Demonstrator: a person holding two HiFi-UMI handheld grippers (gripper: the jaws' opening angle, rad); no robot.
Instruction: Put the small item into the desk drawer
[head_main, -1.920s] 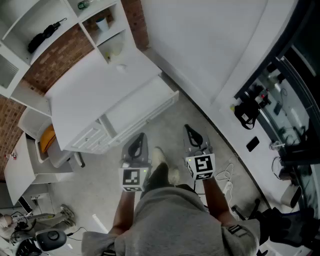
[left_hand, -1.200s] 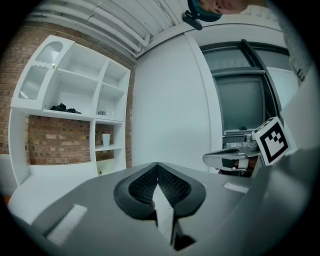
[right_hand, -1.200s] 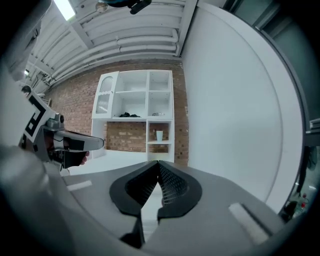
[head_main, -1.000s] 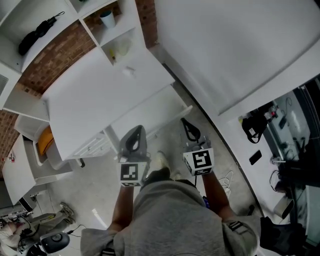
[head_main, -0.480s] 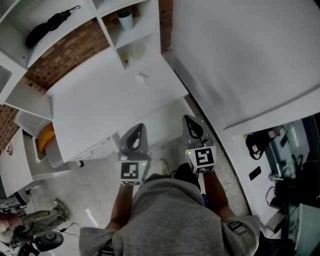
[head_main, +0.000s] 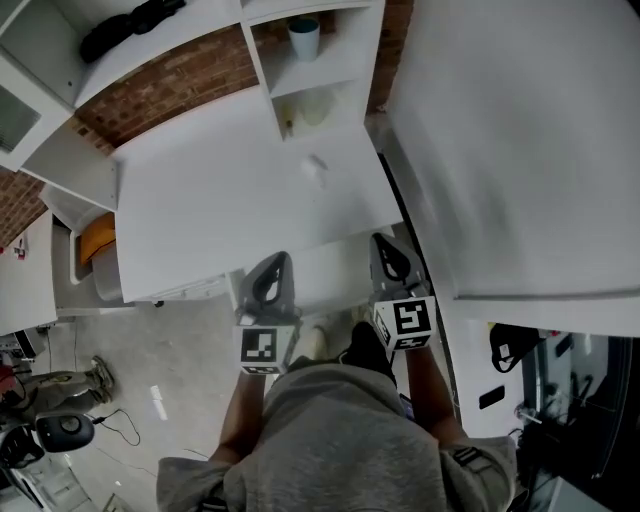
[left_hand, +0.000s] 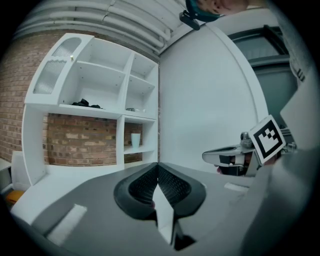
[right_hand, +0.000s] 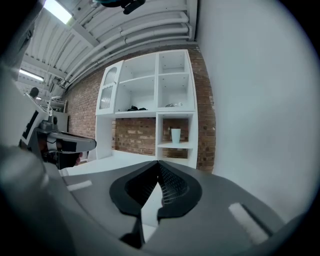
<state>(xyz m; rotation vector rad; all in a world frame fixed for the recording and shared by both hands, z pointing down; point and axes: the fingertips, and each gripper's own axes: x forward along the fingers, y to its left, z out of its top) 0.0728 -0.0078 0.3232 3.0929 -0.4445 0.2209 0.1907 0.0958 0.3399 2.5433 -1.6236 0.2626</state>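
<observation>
A small pale item lies on the white desk top, toward its back right. Below the desk's front edge the white drawer shows between my two grippers; it looks pulled out. My left gripper is at the front edge of the desk, jaws shut with nothing in them. My right gripper is level with it by the desk's right corner, also shut and empty. Both point at the shelf unit, well short of the item. Each gripper view shows the other gripper from the side.
A white shelf unit stands against the brick wall behind the desk, with a pale cup in a cubby and a black thing on a higher shelf. A big white panel runs close on the right. An orange thing sits left of the desk.
Both grippers have come forward with the person up to the desk's front edge, side by side. Their jaws have stayed shut. The small item has not moved on the desk.
</observation>
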